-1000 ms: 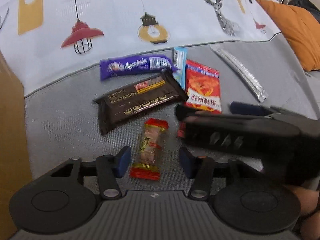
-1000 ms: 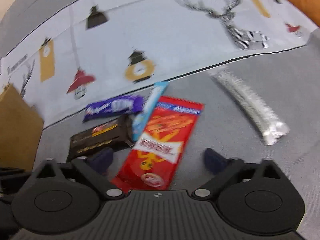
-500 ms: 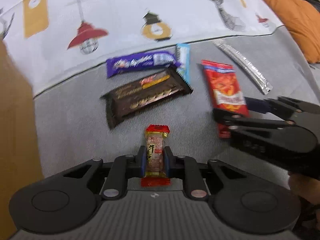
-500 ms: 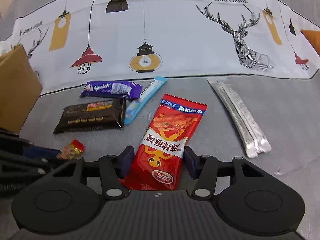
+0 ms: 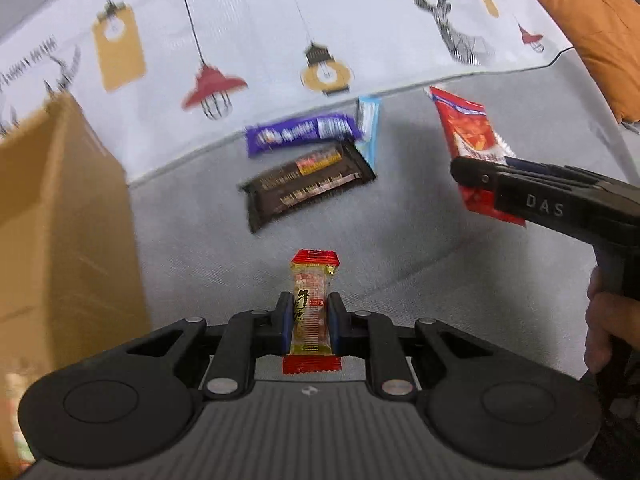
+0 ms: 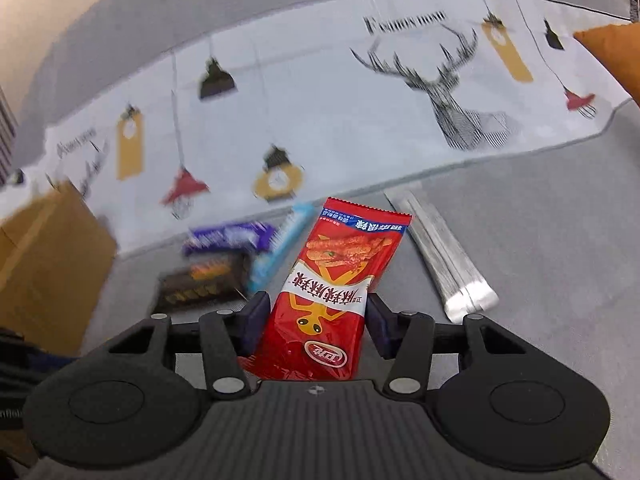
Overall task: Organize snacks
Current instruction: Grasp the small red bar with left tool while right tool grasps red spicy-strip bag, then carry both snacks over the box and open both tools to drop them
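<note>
Both snacks have risen; red packet (image 6: 320, 300) apparently hides silver sachet (image 6: 444, 260).

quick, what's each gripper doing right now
Left gripper: closed on the small clear candy packet with red ends.
Right gripper: closed on the long red snack packet.

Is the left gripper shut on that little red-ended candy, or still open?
Shut. In the left wrist view, the left gripper has both blue pads pressed against the small candy, which stands between them above the grey couch.
</note>
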A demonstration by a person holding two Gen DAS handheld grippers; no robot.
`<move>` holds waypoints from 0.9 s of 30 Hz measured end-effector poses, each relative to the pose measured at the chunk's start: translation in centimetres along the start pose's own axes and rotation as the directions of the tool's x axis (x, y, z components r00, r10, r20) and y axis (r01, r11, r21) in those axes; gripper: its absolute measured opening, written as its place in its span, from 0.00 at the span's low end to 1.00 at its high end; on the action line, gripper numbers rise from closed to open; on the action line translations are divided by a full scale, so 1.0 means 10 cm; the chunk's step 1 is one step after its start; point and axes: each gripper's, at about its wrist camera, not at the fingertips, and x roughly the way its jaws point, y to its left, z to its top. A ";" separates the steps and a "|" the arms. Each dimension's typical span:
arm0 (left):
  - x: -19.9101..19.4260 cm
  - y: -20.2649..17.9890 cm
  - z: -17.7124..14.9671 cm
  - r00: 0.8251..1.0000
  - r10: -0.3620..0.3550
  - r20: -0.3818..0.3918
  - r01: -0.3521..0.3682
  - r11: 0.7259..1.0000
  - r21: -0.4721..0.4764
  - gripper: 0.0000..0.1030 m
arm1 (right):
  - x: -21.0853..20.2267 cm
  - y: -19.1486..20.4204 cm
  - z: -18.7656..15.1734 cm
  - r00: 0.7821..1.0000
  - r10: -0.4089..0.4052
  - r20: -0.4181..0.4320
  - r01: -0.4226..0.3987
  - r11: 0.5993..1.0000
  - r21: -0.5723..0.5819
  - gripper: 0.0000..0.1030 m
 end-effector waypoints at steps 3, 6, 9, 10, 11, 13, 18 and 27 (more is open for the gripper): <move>-0.29 0.08 0.00 0.999 0.019 0.029 -0.019 0.999 -0.026 0.19 | -0.10 0.07 0.07 0.998 0.055 0.020 -0.055 0.998 -0.006 0.52; -0.64 0.18 -0.07 0.996 0.042 0.081 -0.038 0.998 -0.039 0.19 | -0.23 0.14 0.07 0.996 0.088 0.031 -0.087 0.996 -0.026 0.52; -0.92 0.29 -0.20 0.993 0.044 0.106 -0.037 0.997 -0.072 0.19 | -0.35 0.34 -0.01 0.999 -0.003 0.051 0.010 0.989 -0.145 0.52; -1.00 0.33 -0.25 0.993 0.038 0.112 -0.028 0.996 -0.084 0.19 | -0.37 0.38 -0.04 0.999 -0.002 0.043 0.008 0.990 -0.140 0.52; -1.08 0.38 -0.31 0.992 0.034 0.122 -0.022 0.995 -0.098 0.19 | -0.40 0.42 -0.07 0.999 0.002 0.036 0.003 0.991 -0.130 0.52; -1.24 0.47 -0.43 0.989 0.037 0.145 -0.020 0.993 -0.118 0.19 | -0.50 0.59 -0.17 1.000 0.004 0.025 0.000 0.990 -0.139 0.52; -1.61 0.82 -0.70 0.975 0.079 0.208 -0.033 0.976 -0.217 0.19 | -0.82 1.17 -0.39 0.998 0.040 0.038 -0.033 0.985 -0.171 0.52; -2.57 1.46 -0.91 0.909 0.269 0.320 -0.162 0.932 -0.324 0.19 | -1.46 2.44 -0.29 0.968 0.221 0.116 -0.188 0.951 -0.244 0.52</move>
